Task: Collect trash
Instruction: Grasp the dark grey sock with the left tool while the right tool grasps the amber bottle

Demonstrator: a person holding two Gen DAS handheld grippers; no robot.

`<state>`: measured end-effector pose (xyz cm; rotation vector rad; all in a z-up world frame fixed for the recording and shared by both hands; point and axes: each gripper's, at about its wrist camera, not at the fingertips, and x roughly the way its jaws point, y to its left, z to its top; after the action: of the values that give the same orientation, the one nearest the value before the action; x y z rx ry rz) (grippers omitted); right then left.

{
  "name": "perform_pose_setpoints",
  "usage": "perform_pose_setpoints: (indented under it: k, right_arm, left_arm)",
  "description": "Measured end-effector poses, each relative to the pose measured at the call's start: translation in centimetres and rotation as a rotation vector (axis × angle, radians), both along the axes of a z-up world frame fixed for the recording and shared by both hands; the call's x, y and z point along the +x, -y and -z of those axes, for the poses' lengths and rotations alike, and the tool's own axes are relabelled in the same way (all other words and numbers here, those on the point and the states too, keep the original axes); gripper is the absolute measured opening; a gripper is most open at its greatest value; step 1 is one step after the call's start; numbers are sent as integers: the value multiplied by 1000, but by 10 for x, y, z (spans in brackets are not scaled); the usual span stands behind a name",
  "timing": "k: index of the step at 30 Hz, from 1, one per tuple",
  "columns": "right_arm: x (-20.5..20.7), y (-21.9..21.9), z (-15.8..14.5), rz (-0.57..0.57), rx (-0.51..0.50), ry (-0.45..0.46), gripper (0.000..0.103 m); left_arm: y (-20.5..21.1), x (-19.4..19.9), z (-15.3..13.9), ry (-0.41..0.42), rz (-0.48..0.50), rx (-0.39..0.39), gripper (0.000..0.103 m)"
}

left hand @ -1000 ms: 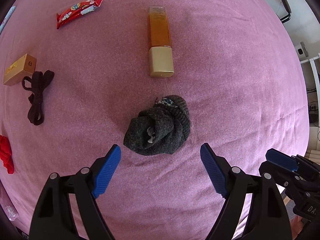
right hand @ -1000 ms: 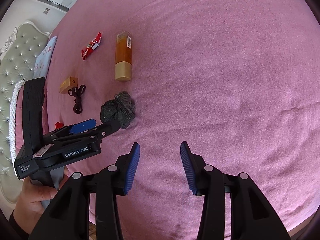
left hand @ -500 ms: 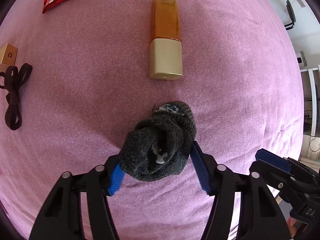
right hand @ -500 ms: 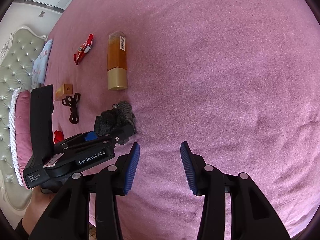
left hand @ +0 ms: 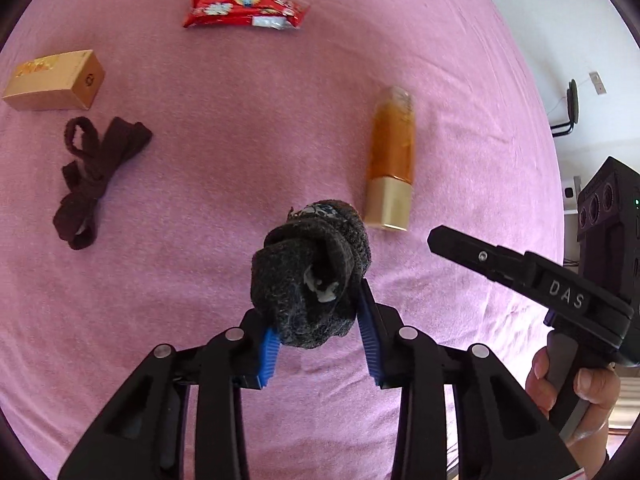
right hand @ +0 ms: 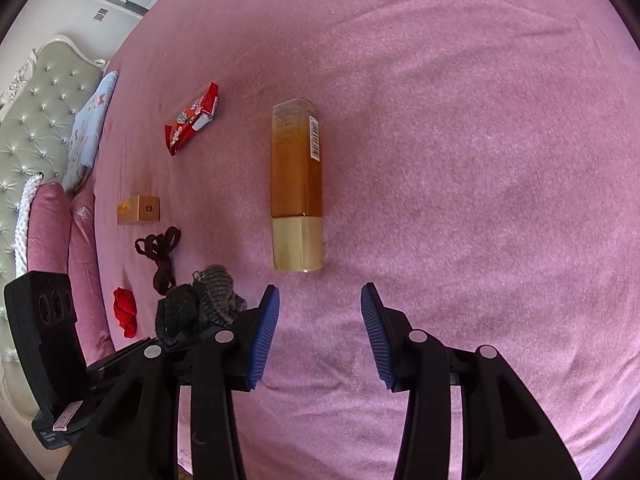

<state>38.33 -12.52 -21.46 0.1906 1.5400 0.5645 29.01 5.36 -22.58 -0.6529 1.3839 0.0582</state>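
Observation:
A rolled dark grey sock bundle [left hand: 312, 276] sits between the blue pads of my left gripper [left hand: 316, 312], whose jaws are closing and press on its sides. It shows in the right wrist view as the same grey bundle [right hand: 200, 308] at lower left. My right gripper [right hand: 320, 292] is open with nothing between its fingers, just short of the gold cap of an amber bottle [right hand: 296, 184] lying on the pink bed cover [right hand: 460, 160]. A red snack wrapper [left hand: 244, 10] lies farther off, and a gold box [left hand: 52, 80] to the left.
A dark brown fabric loop [left hand: 96, 172] lies near the gold box. A red cloth [right hand: 125, 312] rests by the pink pillows [right hand: 48, 220] and tufted headboard [right hand: 36, 120]. A hand [left hand: 576, 392] holding the right gripper's handle shows at the right of the left wrist view.
My left gripper moved forward over the sock bundle, closed around it and rolled. My right gripper travelled toward the amber bottle, which now looks much nearer; its opening stayed the same.

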Motion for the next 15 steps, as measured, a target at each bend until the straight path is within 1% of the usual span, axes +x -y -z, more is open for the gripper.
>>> perform_pose_setpoints:
  k: [4, 7, 11, 12, 15]
  right_arm:
    - [22, -24, 6, 0, -30, 25, 42]
    - [33, -39, 9, -17, -76, 64, 42]
    - [40, -50, 22, -30, -123, 56, 42]
    - [41, -52, 26, -32, -133, 51, 41]
    - [39, -55, 33, -44, -140, 51, 33]
  left_arm:
    - [-12, -15, 1, 3, -47, 3, 35]
    - [-22, -14, 4, 0, -65, -3, 36]
    - [-22, -18, 12, -3, -80, -16, 36]
    - [-22, -24, 12, -3, -84, -20, 36]
    - [-21, -27, 16, -2, -88, -31, 36]
